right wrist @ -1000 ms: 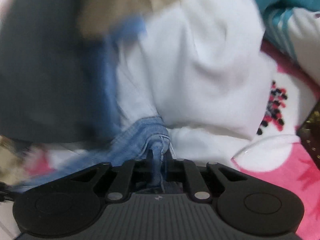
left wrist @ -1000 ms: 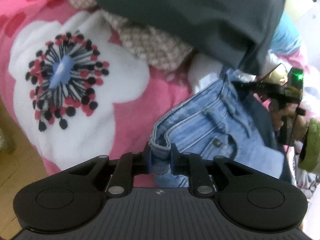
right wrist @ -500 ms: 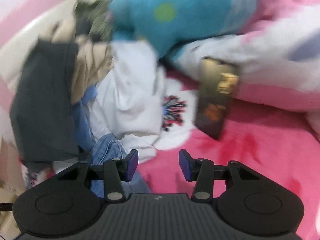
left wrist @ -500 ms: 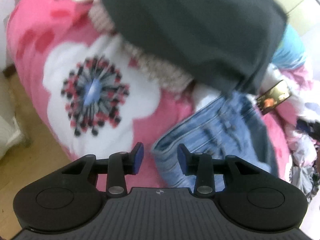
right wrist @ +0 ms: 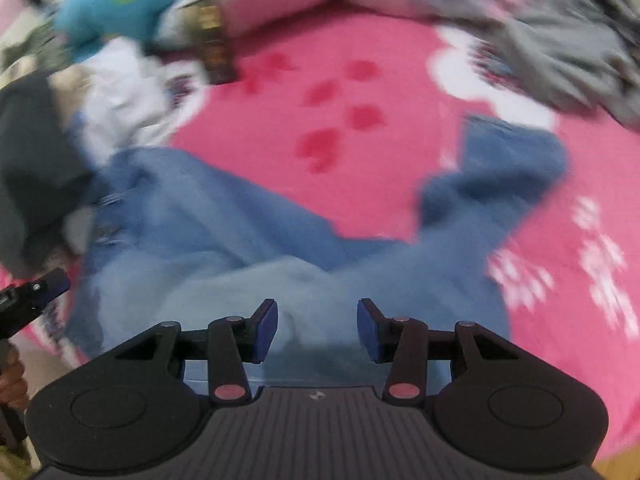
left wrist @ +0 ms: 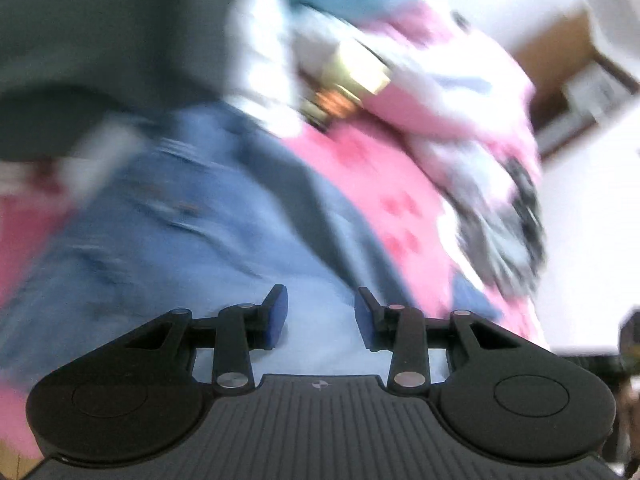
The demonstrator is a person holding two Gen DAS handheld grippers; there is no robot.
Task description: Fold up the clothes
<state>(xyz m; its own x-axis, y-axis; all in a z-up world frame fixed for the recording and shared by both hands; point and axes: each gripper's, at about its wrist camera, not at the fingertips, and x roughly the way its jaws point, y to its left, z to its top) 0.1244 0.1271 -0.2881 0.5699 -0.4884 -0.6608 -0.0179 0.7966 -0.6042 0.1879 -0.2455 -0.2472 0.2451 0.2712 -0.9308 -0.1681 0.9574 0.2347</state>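
1. My left tongs [left wrist: 320, 312] stood apart with nothing between the blue pads, hanging just above the jeans [left wrist: 168, 232].
2. My right tongs [right wrist: 317, 330] were likewise apart and empty, and the jeans [right wrist: 248, 240] spread out directly beyond them.
3. The jeans lay on the bed, on a pink blanket [right wrist: 280, 120] with red and white flower prints. In the right wrist view the waist end sat at the far left beside a dark garment [right wrist: 32, 168], and one leg [right wrist: 496, 184] bent away to the far right. I judged the long axis to run left to right across both tongs.
4. The left tongs showed at the left edge of the right view [right wrist: 36, 292], so I judged the left hand nearer the waist and the right hand nearer the leg.
5. The denim looked light blue, soft and rumpled, paler near the tongs. Both views were badly blurred, so I could not make out seams or pockets.
6. A white garment [right wrist: 120, 100] and a blue one [right wrist: 112, 4] were heaped at the far left.
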